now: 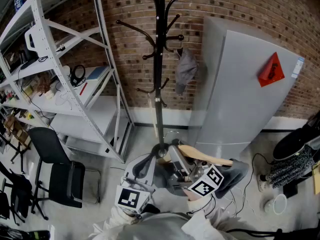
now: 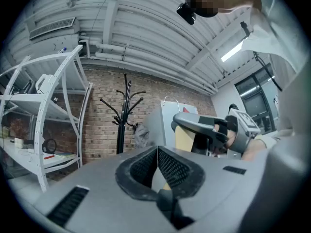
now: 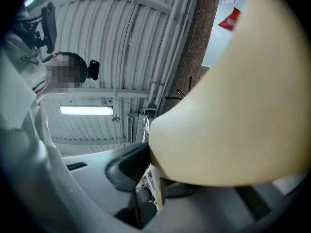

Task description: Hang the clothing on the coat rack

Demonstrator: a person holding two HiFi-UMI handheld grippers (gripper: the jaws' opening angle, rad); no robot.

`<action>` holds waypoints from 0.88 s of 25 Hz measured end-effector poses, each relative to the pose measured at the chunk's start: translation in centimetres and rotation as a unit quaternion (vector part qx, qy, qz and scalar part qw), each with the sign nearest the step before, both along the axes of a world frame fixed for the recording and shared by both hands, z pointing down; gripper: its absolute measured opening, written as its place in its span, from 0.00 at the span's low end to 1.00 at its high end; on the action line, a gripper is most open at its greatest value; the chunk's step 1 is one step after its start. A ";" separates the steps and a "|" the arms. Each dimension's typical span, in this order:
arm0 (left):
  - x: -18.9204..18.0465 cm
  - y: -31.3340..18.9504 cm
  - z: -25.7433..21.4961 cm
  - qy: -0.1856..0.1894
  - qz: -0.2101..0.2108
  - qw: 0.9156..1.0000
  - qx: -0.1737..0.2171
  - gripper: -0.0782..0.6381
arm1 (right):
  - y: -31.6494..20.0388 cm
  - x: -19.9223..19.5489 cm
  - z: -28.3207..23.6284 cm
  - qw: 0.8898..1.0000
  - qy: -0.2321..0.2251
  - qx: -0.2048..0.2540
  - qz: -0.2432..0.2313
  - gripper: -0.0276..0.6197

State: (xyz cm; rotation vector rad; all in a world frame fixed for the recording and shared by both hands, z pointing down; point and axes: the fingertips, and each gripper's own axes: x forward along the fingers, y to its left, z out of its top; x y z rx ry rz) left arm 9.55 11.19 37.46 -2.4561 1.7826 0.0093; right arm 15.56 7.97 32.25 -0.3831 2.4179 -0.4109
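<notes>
Head view, clothing [image 1: 186,70]: grey, draped limp from a right-side hook of the coat rack [image 1: 160,59], partway up the pole and clear of the floor; judged already hung, weight borne by the hook alone.
Hanger [image 1: 206,157]: cream wood, low in front of the rack's base, lying roughly level; dark grey shape under its far end, cloth or not, cannot tell.
Right claw [image 3: 153,176]: clamped on the hanger, one dark pad pressed to its flank, pale wood filling most of the right gripper view; tipped upward, probably to raise the hanger toward the hooks.
Left claw [image 2: 158,152]: closed tip to tip, nothing plainly gripped, level and just beside the right one; likely spare, free to steady hanger or cloth.
Rack's neighbours: grey cabinet [image 1: 240,99] with a red diamond sign [image 1: 271,70] close on the right, brick wall [image 1: 125,44] behind, white shelving [image 1: 65,74] and a black chair [image 1: 57,169] to the left.
Risk: little room between the occupied hook and the cabinet; upper hooks bare, probably easier to reach.
</notes>
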 end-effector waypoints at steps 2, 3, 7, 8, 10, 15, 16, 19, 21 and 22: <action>-0.5 -0.9 0.0 0.000 0.000 1.000 0.001 0.12 | -0.9 -0.6 0.2 1.000 0.000 -0.003 -0.002 0.20; -0.7 -1.3 0.1 0.000 0.000 1.000 0.002 0.12 | -1.4 -0.9 0.3 1.000 0.001 -0.004 -0.003 0.20; -2.1 -3.3 0.2 0.009 -0.002 1.000 0.006 0.12 | -3.3 -2.2 0.9 1.000 0.002 -0.013 -0.004 0.20; -2.5 -3.9 0.3 0.010 -0.001 1.000 0.006 0.12 | -3.8 -2.6 1.1 1.000 0.002 -0.014 -0.001 0.20; -3.5 -5.4 0.4 0.012 0.007 1.000 0.008 0.12 | -5.2 -3.5 1.1 1.000 0.002 -0.013 0.007 0.20; -6.9 -9.4 -0.1 0.014 0.025 0.999 0.021 0.12 | -8.6 -6.8 1.3 1.000 0.005 -0.015 0.027 0.20; -7.5 -10.3 -0.1 0.012 0.031 0.999 0.022 0.12 | -9.3 -7.4 1.3 0.999 0.004 -0.016 0.031 0.20; -9.2 -12.8 0.1 0.011 0.048 0.999 0.017 0.12 | -11.6 -8.9 1.2 0.999 0.003 -0.017 0.047 0.20; -10.4 -14.3 -0.1 0.012 0.056 0.998 0.016 0.12 | -13.0 -9.9 1.1 0.998 0.001 -0.018 0.058 0.20; -10.9 -15.0 -0.2 0.013 0.060 0.998 0.016 0.12 | -13.6 -10.4 1.0 0.998 0.000 -0.018 0.062 0.20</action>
